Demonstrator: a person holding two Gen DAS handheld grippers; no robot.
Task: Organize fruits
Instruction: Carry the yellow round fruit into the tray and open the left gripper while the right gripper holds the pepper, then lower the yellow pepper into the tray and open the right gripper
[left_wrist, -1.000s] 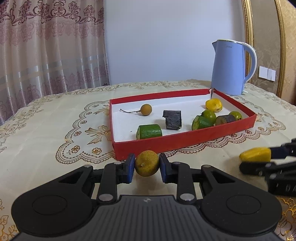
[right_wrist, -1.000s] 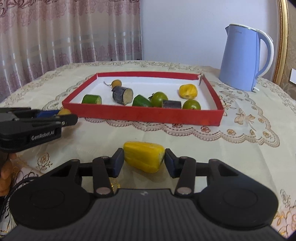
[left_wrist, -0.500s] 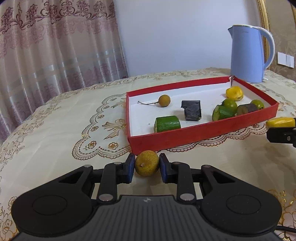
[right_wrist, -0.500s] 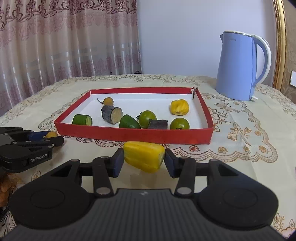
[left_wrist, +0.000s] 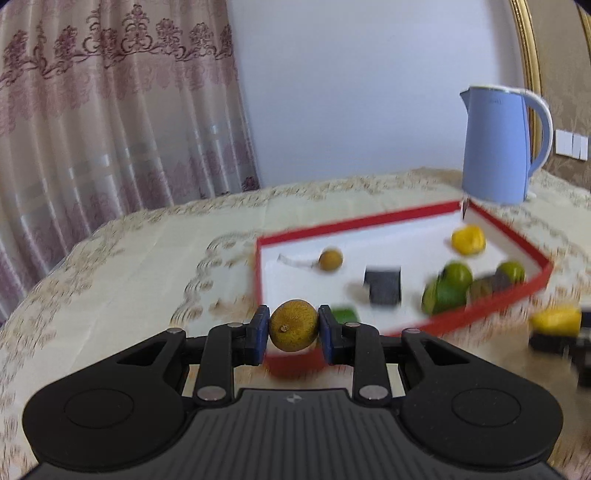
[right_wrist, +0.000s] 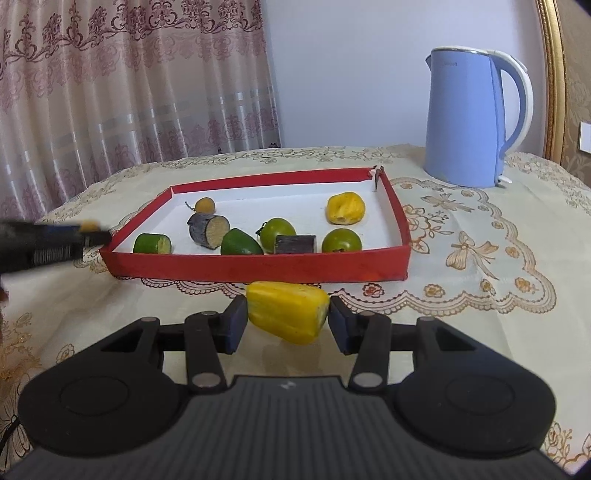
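My left gripper (left_wrist: 293, 329) is shut on a small round brownish-yellow fruit (left_wrist: 293, 325), held in the air at the near left corner of the red tray (left_wrist: 480, 314). My right gripper (right_wrist: 288, 317) is shut on a yellow fruit chunk (right_wrist: 288, 312), just in front of the tray's near wall (right_wrist: 258, 267). Inside the tray lie several pieces: a small brown fruit (right_wrist: 204, 205), a dark cut stalk (right_wrist: 208, 230), green pieces (right_wrist: 152, 243), a yellow lump (right_wrist: 345, 208). The left gripper (right_wrist: 55, 240) shows blurred at the left of the right wrist view.
A blue electric kettle (right_wrist: 472, 118) stands behind the tray's far right corner. The table wears a cream embroidered cloth (right_wrist: 480, 258). Patterned curtains (right_wrist: 129, 81) hang behind, and a gold frame (right_wrist: 552, 74) stands at the far right.
My left gripper has risen with the round fruit and come up to the tray's near left corner. My right gripper has drifted closer to the tray's front wall with the yellow chunk.
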